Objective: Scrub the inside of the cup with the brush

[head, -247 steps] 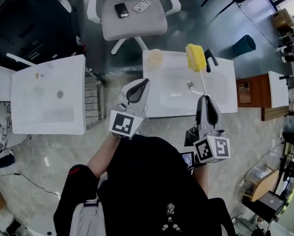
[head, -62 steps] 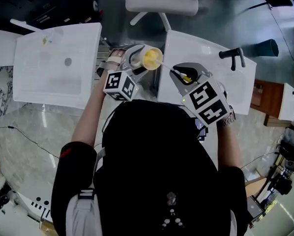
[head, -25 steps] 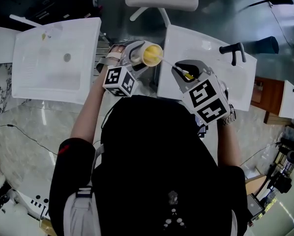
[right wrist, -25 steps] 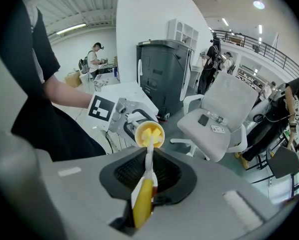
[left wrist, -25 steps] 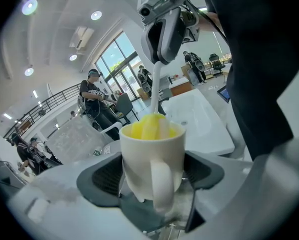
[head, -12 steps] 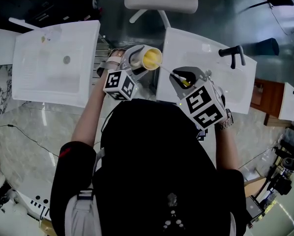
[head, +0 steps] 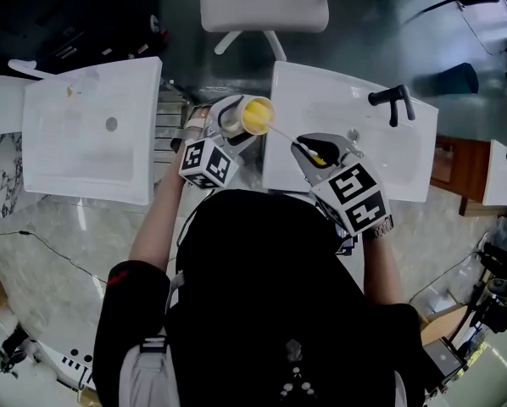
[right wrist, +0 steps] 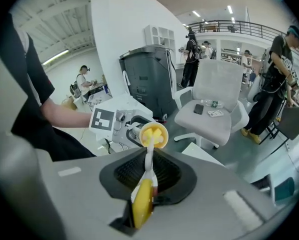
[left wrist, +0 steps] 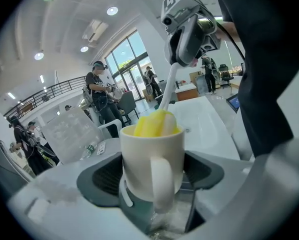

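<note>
The white cup is clamped by its body between the jaws of the left gripper, with its handle turned back toward that gripper's camera and its mouth aimed at the right gripper. The brush is gripped by its yellow handle in the right gripper's closed jaws. Its long white stem is pointed straight into the cup's mouth, where the yellow sponge head is lodged. In the head view the cup is held just beside the left edge of a white sink.

Cup glossy, smooth (ceramic-looking); brush head spongy, matt; handle plastic.
</note>
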The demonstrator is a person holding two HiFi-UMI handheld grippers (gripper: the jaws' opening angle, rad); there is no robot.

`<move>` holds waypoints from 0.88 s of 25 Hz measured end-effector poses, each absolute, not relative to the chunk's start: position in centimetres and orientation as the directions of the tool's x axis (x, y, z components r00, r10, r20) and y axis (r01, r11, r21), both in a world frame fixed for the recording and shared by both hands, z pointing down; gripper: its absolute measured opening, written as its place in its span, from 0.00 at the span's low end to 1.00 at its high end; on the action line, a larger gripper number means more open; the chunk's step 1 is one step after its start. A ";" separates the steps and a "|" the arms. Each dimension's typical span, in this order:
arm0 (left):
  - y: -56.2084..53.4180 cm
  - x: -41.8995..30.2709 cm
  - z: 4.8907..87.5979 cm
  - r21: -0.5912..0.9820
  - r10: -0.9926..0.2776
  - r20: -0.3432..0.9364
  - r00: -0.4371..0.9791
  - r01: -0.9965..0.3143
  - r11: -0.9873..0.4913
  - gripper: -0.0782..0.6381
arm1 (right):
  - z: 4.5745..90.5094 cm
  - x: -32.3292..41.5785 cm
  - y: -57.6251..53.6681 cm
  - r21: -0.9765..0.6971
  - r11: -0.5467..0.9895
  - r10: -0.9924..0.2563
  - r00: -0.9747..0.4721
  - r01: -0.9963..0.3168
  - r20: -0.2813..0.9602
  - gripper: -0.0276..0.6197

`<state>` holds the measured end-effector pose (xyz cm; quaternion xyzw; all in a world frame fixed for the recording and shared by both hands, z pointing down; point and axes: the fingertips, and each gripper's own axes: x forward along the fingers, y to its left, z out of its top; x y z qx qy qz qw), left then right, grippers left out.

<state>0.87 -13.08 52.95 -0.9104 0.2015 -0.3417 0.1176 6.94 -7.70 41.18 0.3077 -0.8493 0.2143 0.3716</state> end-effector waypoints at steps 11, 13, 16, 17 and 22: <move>-14.4 4.9 54.7 -0.271 -0.443 0.571 0.691 -0.351 -0.896 0.66 | 41.3 12.0 -8.6 -0.181 0.662 -0.393 -0.543 -0.727 0.743 0.11; -14.6 5.7 55.1 -0.262 -0.443 0.572 0.691 -0.358 -0.896 0.66 | 41.3 13.0 -8.7 -0.186 0.653 -0.399 -0.542 -0.734 0.740 0.11; -14.8 7.0 55.5 -0.247 -0.444 0.571 0.691 -0.371 -0.895 0.66 | 41.3 14.5 -8.8 -0.192 0.640 -0.409 -0.542 -0.744 0.734 0.11; -14.9 7.5 55.6 -0.240 -0.443 0.570 0.692 -0.376 -0.895 0.66 | 41.2 15.0 -8.9 -0.195 0.635 -0.413 -0.542 -0.747 0.732 0.11; -15.3 9.5 55.7 -0.198 -0.441 0.557 0.704 -0.403 -0.894 0.66 | 41.0 17.2 -9.1 -0.201 0.610 -0.436 -0.537 -0.766 0.722 0.11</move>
